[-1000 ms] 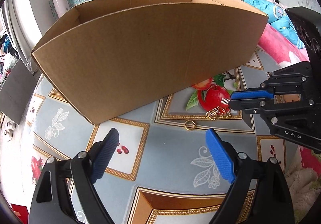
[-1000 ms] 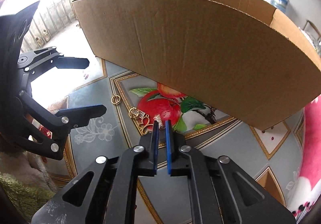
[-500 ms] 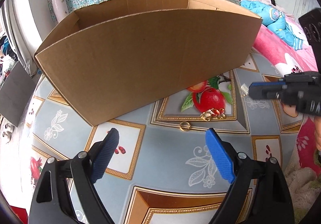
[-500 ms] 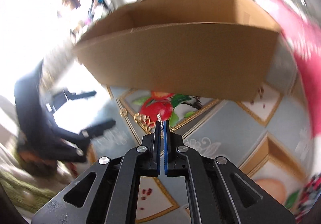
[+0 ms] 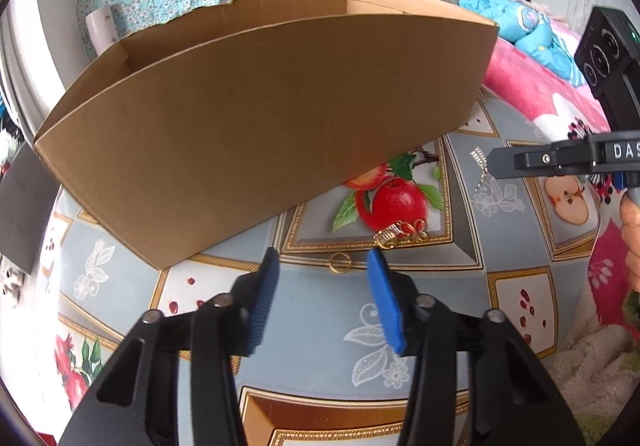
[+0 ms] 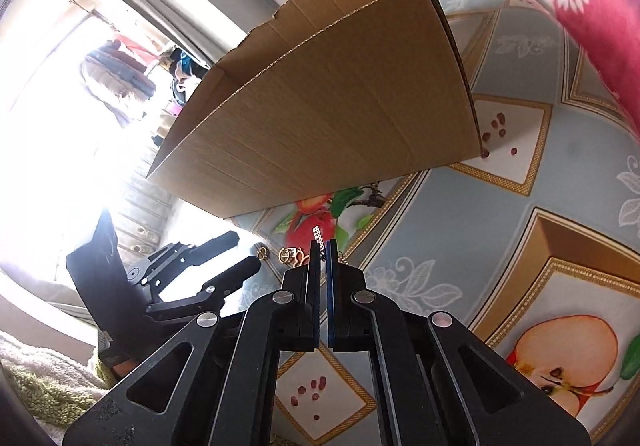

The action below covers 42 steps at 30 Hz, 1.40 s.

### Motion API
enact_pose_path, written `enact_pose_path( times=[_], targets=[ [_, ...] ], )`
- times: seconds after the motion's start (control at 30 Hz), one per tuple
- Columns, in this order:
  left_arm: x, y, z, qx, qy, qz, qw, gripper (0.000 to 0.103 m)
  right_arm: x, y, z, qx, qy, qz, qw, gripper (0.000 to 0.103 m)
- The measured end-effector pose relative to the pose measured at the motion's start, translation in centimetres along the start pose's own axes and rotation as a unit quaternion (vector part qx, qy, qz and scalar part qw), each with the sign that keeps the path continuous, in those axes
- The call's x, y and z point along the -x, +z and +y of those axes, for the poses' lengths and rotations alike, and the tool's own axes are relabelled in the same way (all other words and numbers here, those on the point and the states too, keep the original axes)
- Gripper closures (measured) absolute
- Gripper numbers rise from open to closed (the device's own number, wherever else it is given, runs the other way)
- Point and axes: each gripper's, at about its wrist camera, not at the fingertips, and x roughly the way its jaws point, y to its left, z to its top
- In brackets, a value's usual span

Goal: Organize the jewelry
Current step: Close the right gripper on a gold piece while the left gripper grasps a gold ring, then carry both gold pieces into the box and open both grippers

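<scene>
One rhinestone strip now hangs clear of the tablecloth, pinched in the clenched right gripper, where a second ago it lay with the gold pieces on the apple print, so the pick is done and the cardboard box is the likely drop. Left gripper has stopped standing wide; its jaws are closing around the gold ring on the cloth, pads not yet touching it.
</scene>
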Motion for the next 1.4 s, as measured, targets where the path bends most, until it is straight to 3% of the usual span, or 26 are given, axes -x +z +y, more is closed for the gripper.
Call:
enact_pose_path(
  times=[0.23, 0.5, 1.07, 1.4],
  targets=[
    [-0.8, 0.1, -0.8, -0.023, 0.002, 0.012, 0.9997, 0.083, 0.3, 0.2, -0.7, -0.004, 0.002, 0.001, 1.000, 0.102],
    [-0.5, 0.0, -0.6, -0.024, -0.008, 0.009, 0.9996, 0.090, -0.1, 0.2, -0.6, -0.002, 0.000, 0.003, 1.000, 0.102],
    [-0.9, 0.6, 0.7, 0.030, -0.032, 0.029, 0.9986, 0.091, -0.2, 0.1, 0.5, 0.022, -0.009, -0.001, 1.000, 0.102],
    [-0.5, 0.6, 0.5, 0.035, -0.029, 0.025, 0.9987, 0.091, 0.2, 0.0, 1.5, 0.035, -0.014, -0.006, 0.999, 0.102]
  ],
)
